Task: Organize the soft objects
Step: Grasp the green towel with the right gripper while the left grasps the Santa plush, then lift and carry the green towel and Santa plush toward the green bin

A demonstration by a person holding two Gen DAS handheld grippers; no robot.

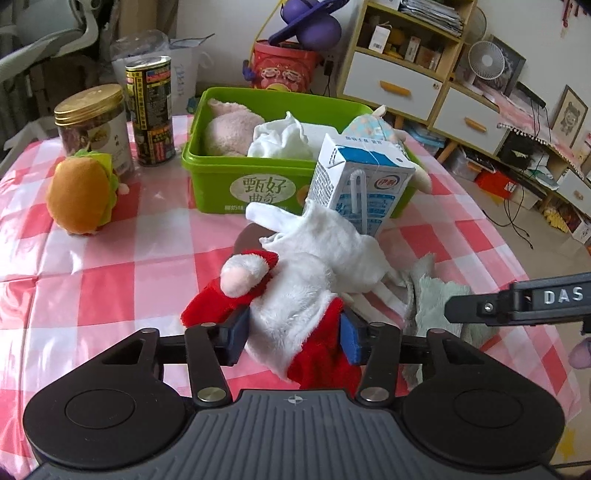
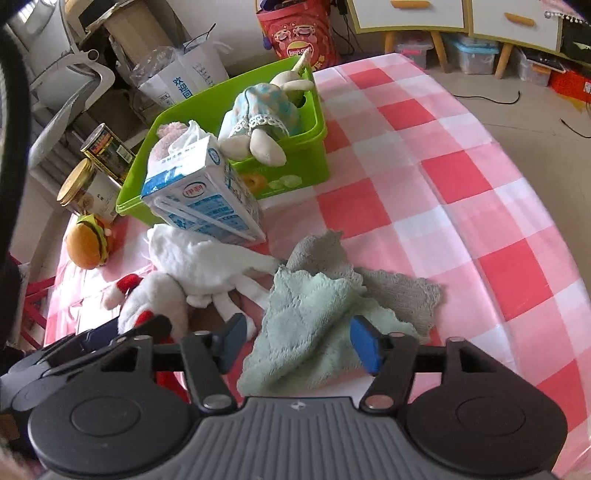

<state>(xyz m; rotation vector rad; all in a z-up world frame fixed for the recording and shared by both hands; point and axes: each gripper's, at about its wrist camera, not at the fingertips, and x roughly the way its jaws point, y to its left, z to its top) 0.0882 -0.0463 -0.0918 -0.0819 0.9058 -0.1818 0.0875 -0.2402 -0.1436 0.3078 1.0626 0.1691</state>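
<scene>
At lower centre of the left wrist view, a red-and-white plush [image 1: 291, 317] lies between the blue pads of the left gripper [image 1: 295, 334], which press its sides in a partly closed grip. In the right wrist view, a pale green cloth [image 2: 306, 314] lies between the jaws of the right gripper [image 2: 300, 341], which stand apart around it. The green bin [image 1: 236, 184] sits above, mid-frame, holding other soft items.

1. Milk carton [image 1: 360, 177], upright on the checked tablecloth [image 1: 110, 280], just in front of the bin.
2. Gold-lidded jar [image 1: 96, 122] and dark printed can [image 1: 150, 110], side by side at the table's far left.
3. White drawer cabinet [image 1: 402, 79] on the floor behind; small fan [image 1: 485, 61] beside it.
4. Red printed tub [image 2: 301, 31] on the floor beyond the table.
</scene>
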